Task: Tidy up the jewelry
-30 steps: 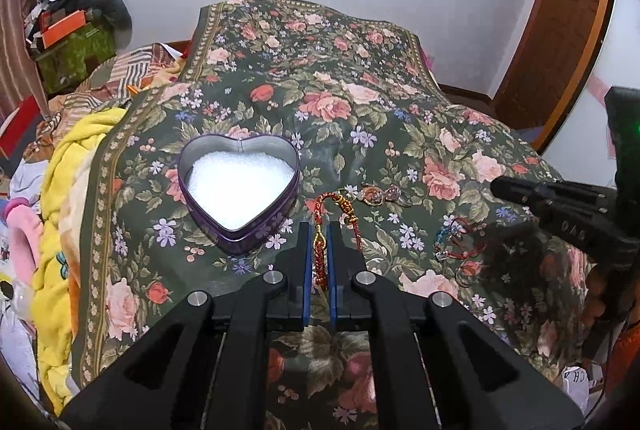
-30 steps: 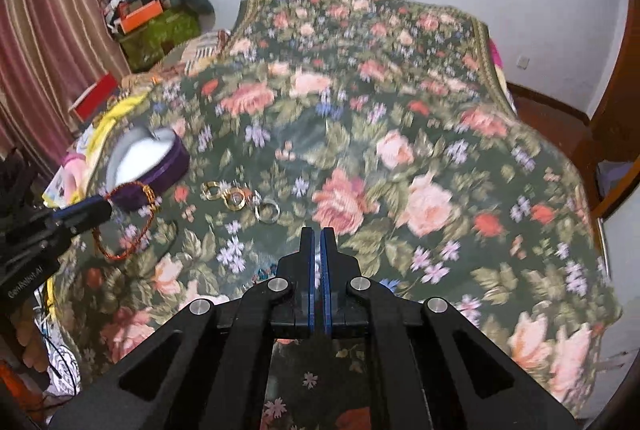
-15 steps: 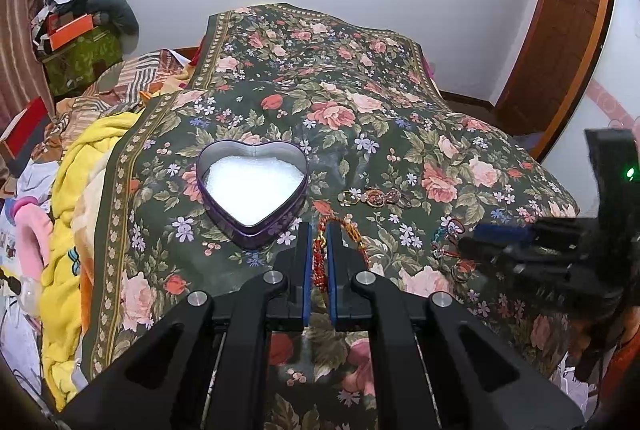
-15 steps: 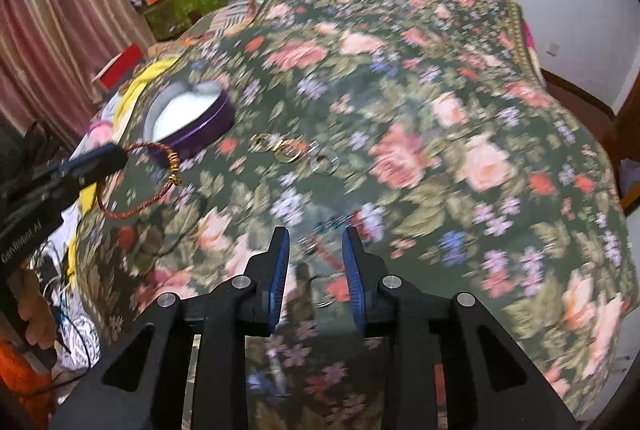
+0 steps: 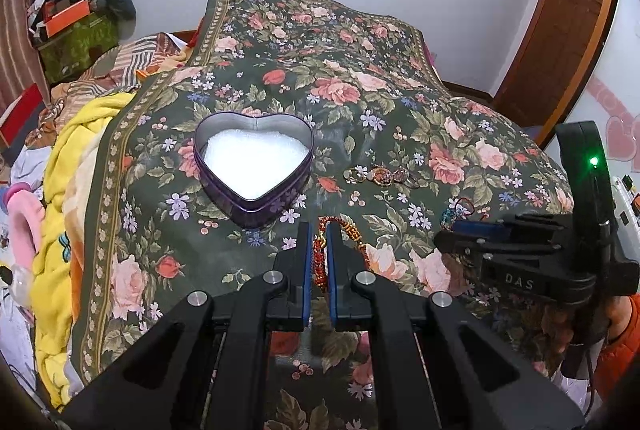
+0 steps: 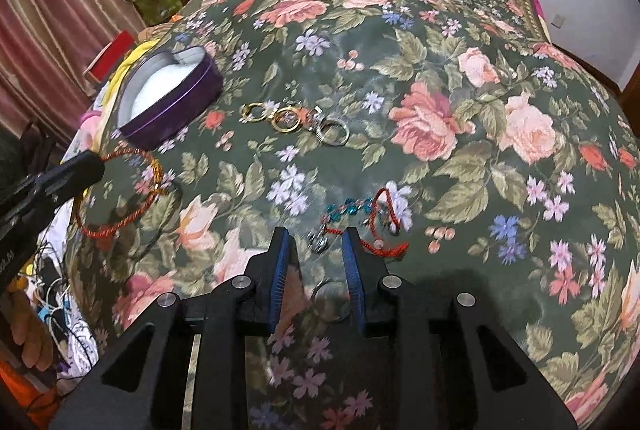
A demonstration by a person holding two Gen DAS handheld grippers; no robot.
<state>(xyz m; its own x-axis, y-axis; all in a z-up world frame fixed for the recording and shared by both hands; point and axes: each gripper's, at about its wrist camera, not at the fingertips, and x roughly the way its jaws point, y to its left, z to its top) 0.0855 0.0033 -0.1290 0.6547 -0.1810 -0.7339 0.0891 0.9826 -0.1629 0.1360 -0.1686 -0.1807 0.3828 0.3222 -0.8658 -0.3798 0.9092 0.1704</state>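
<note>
We cannot see the whole red and gold bracelet [image 5: 319,257] from the left wrist view: the fingers hide its near part, and only a beaded loop shows beyond them. From the right wrist view the same bracelet [image 6: 120,190] hangs as a full ring from the left gripper [image 6: 86,166], just above the bedspread [image 6: 440,70] near its left edge. The small tangle by the right gripper is hard to read; we make out a teal bead strand [image 6: 346,210], a red cord [image 6: 380,230] and a small silver charm [image 6: 318,242], but not how they join. A thin ring lying between the blue pads is partly covered.

The left gripper [image 5: 319,234] has its fingers nearly together, clamped on the bracelet. The right gripper [image 6: 314,236] has its fingers apart, holding nothing, its tips low over the bedspread on either side of the charm, with the red cord running past the right finger; whether they touch the cloth we cannot tell.

The heart-shaped tin [image 5: 254,166] sits open on the bed toward the left edge, white padding inside, just beyond the left gripper. A row of gold and silver rings [image 6: 296,122] lies between the tin and the tangle. A yellow blanket [image 5: 68,190] bunches along the bed's left side.
</note>
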